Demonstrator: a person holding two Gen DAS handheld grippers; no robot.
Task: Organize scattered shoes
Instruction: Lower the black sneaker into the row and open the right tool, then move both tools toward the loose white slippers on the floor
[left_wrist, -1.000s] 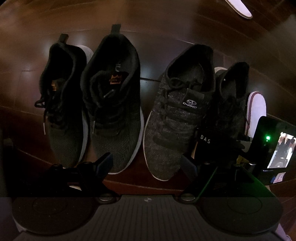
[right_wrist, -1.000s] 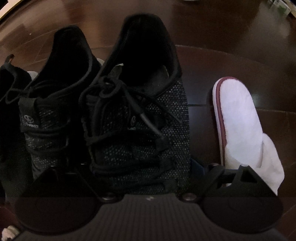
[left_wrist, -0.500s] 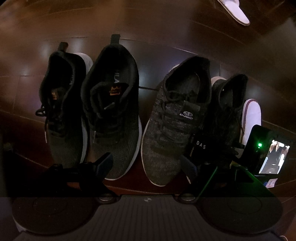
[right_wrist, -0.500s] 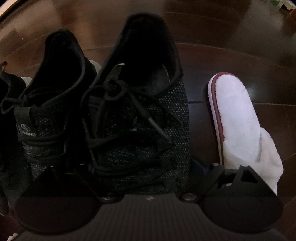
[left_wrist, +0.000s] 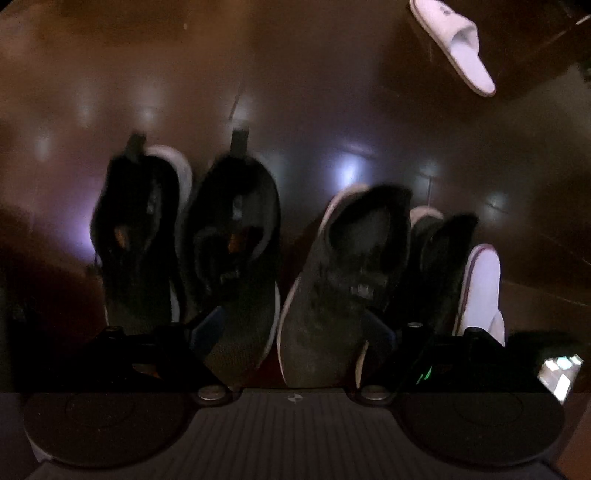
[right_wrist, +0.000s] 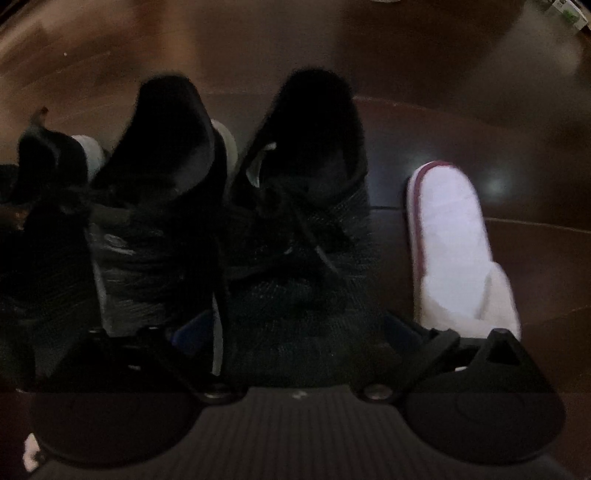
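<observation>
Pulling back now: four dark sneakers (left_wrist: 236, 258) lined up mid-frame, smaller than a second ago. Left gripper (left_wrist: 291, 332) fingers apart, empty. Right gripper (right_wrist: 295, 328) apart too, straddling grey knit sneaker (right_wrist: 306, 258). Stray white slipper (left_wrist: 458, 44) upper right, unpaired.

Count, both views blurred. Four dark sneakers are sitting in a row on the floor: two black sneakers (left_wrist: 140, 236) (left_wrist: 236, 254) and two grey knit sneakers (left_wrist: 343, 280) (right_wrist: 306, 236). Two white slippers are showing: one (left_wrist: 480, 284) lying beside the row's right end, one (left_wrist: 458, 44) lying well apart.
</observation>
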